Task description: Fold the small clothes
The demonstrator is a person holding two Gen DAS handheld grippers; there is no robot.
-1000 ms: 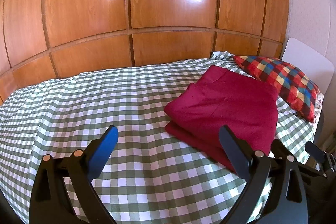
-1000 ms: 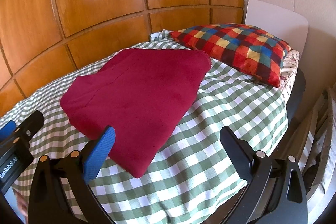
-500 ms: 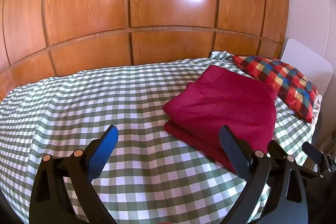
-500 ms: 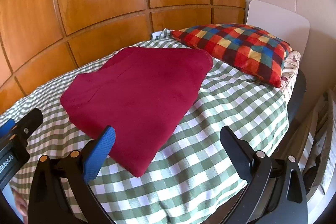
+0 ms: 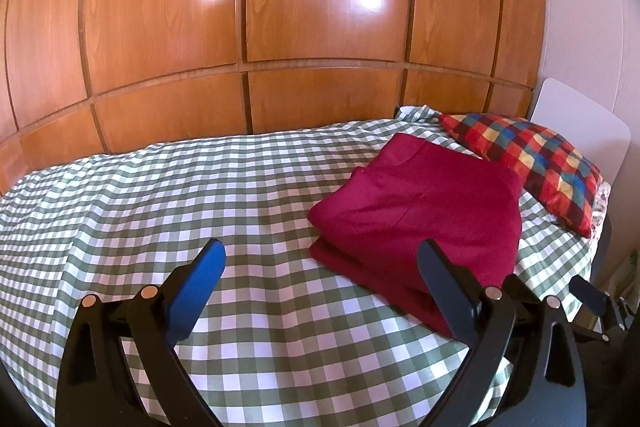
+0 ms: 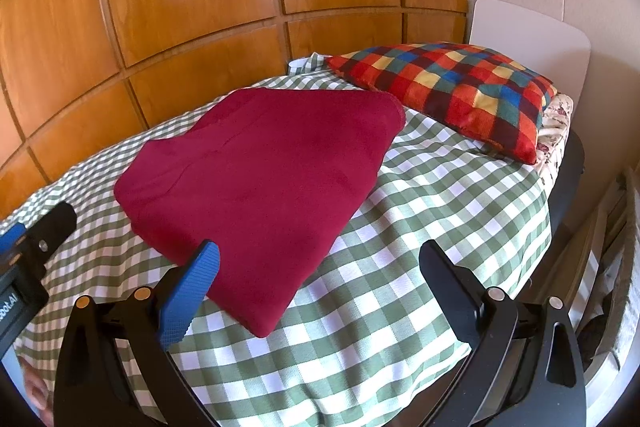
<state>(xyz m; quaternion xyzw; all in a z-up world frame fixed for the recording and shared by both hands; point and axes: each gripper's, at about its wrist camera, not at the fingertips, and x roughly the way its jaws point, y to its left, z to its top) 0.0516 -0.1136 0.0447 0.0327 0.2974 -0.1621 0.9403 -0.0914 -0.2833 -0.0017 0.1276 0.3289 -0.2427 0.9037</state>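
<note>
A dark red garment (image 5: pixel 424 211) lies folded in a flat stack on the green-and-white checked bed cover (image 5: pixel 200 195), toward the right side of the bed. It also shows in the right wrist view (image 6: pixel 272 171). My left gripper (image 5: pixel 320 259) is open and empty, held above the cover just left of the garment's near edge. My right gripper (image 6: pixel 320 259) is open and empty, above the garment's near corner and the bed's front edge. The left gripper's body (image 6: pixel 28 259) shows at the left edge of the right wrist view.
A multicoloured checked pillow (image 6: pixel 452 87) lies at the head of the bed, just right of the garment, against a white headboard (image 6: pixel 528 39). Glossy wooden wall panels (image 5: pixel 280 27) run behind the bed. The bed's dark frame edge (image 6: pixel 568 187) drops off at right.
Both grippers have drawn back and risen slightly, so the garment sits a little farther and lower in view. Both stay open. The garment has not moved.
</note>
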